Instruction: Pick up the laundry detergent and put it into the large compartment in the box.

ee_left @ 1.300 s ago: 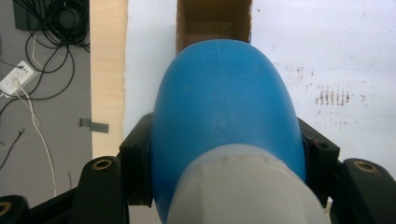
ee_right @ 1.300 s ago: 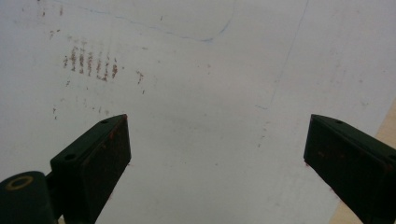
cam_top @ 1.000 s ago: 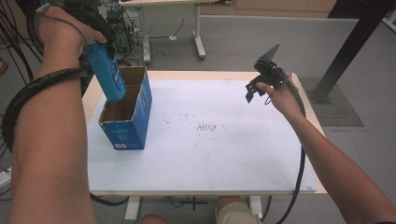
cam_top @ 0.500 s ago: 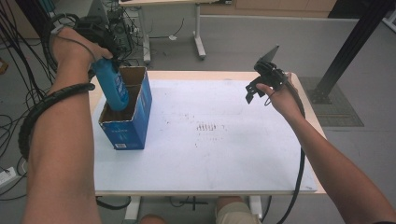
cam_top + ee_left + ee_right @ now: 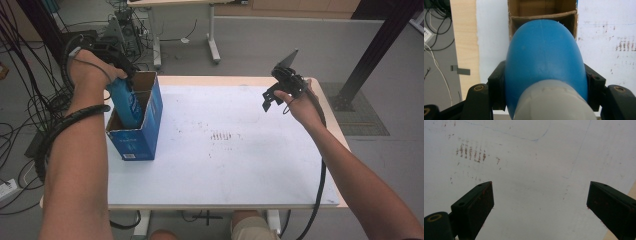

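High view findings: your left gripper (image 5: 117, 70) is clamped on a blue bottle (image 5: 125, 102), which hangs below the jaws with its lower part already inside the open top of a blue cardboard box (image 5: 142, 135). The bottle leans slightly rather than standing plumb. The box stands directly under that gripper, at the left side of the white table (image 5: 240, 165), and its near face carries a small label.

Left gripper view confirms the grip: both black jaws press against the flanks of the blue bottle (image 5: 544, 60), one on each side, with no gap visible. A pale grey cap or collar (image 5: 554, 102) sits at the end nearest the camera. Ahead of the jaws, past the bottle's rounded body, you can see the brown inner walls of the blue cardboard box (image 5: 541, 15), with a cardboard divider crossing it just beyond the bottle. Which compartment the bottle occupies cannot be settled from these pictures.

Your right gripper (image 5: 274, 97) is held above the far right part of the table, well apart from the box and bottle. Right gripper view shows its jaws spread wide with nothing between them. Beneath and ahead of them lies bare white table (image 5: 536, 182), marked by a patch of reddish-brown scuffs (image 5: 470, 151) up and to the left of the jaws and a faint blue pen line (image 5: 524, 136) farther ahead.
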`<state>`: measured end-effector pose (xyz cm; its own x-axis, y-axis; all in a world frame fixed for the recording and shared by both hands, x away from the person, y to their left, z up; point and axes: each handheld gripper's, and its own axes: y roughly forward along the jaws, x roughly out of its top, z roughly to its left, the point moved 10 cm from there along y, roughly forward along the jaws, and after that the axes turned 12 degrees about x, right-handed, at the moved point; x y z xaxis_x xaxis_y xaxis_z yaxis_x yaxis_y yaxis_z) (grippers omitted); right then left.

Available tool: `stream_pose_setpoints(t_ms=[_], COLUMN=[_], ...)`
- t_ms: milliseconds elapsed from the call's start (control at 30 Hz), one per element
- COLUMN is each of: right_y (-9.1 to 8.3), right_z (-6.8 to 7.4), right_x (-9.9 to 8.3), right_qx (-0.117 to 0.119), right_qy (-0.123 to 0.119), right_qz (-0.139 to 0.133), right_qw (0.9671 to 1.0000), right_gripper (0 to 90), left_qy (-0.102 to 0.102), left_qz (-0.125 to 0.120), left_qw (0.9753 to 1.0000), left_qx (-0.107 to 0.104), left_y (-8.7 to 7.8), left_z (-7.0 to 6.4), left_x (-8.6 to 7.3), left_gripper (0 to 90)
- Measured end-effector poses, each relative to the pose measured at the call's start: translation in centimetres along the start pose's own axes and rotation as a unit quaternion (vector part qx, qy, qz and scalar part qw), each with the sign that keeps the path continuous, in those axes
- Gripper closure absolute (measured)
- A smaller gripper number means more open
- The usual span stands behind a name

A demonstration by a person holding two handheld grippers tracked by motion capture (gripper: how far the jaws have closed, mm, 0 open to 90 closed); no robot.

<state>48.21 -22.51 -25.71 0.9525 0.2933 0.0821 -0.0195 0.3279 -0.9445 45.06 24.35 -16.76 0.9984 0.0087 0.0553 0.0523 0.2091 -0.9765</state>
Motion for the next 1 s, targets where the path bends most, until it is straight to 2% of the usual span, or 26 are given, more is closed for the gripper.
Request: stream_pose_setpoints(t_ms=[467,1000], right_y=[0.4,0.3], right_z=[-0.6,-1.1], right_x=[-0.1,-0.3], right_qx=[0.005,0.006], right_qy=[0.007,0.009], right_qz=[0.001,-0.001], right_qw=[1.0,0.9999], right_gripper=[7.1,7.1], left_qy=[0.009,0.02], left_qz=[0.017,0.022], left_qw=[0.9998,0.9995], left_qx=[0.005,0.01], left_y=[3.8,6.3], left_z=[-1.2,-2.2], left_x=[0.0,-0.2], left_gripper=[37.6,37.6])
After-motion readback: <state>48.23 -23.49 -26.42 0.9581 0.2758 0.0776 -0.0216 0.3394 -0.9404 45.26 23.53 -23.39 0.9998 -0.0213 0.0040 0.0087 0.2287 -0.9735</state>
